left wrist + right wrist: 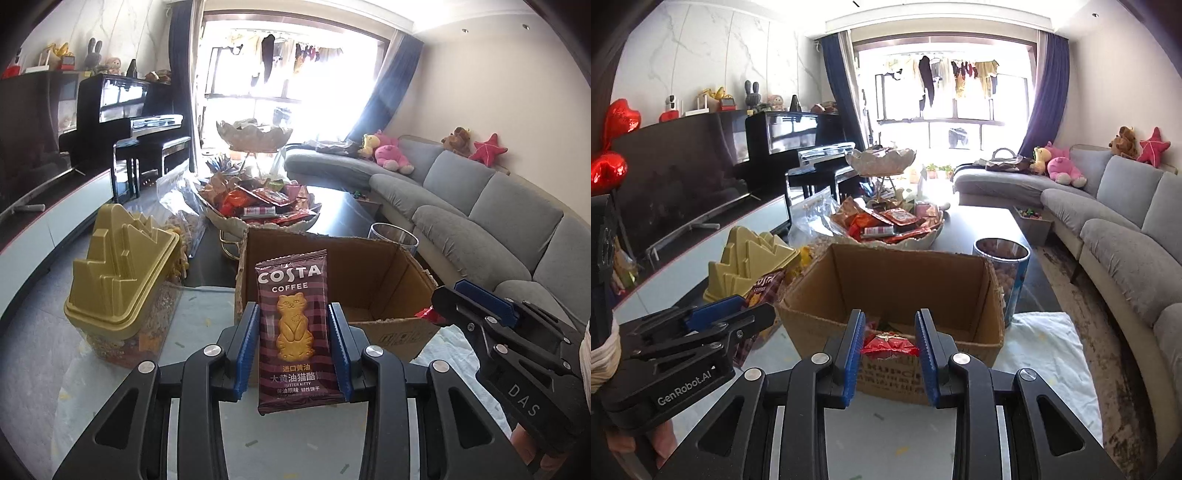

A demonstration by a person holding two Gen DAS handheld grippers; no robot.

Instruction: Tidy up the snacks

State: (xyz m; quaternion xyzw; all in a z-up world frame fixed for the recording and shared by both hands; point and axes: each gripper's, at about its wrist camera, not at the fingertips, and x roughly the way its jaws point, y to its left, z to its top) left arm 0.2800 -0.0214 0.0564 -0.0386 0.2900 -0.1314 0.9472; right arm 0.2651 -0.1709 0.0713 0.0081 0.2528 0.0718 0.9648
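While the left gripper (293, 347) is clamped on an upright Costa biscuit packet (293, 332), the writing on the wrapper reads plainly: "COSTA COFFEE" at the top, a golden cat biscuit pictured in the middle, and "BUTTER KITTY" among Chinese lines lower down. Just beyond this claw stands an open cardboard box (373, 273), with a gold-lidded snack jar (122, 280) to its left. The right gripper (890, 347) pinches a small red snack packet (889, 346) between its blue pads, right at the near wall of the cardboard box (886, 280), whose front bears dark print too blurred to read. In the left wrist view the other tool's black body shows "DAS"; in the right wrist view the left tool carries "GenRobot.AI". Farther ahead of both claws sits a tiered snack stand (886, 225) heaped with red and orange wrappers, and right of the box a clear canister (1004, 273) of brown snacks. The surface is a pale table (905, 435) with a white cloth (1045, 354) at the right. Around it are a grey sofa (1115, 221) with plush toys, a black piano (790, 140), blue curtains and a bright window with hanging laundry.
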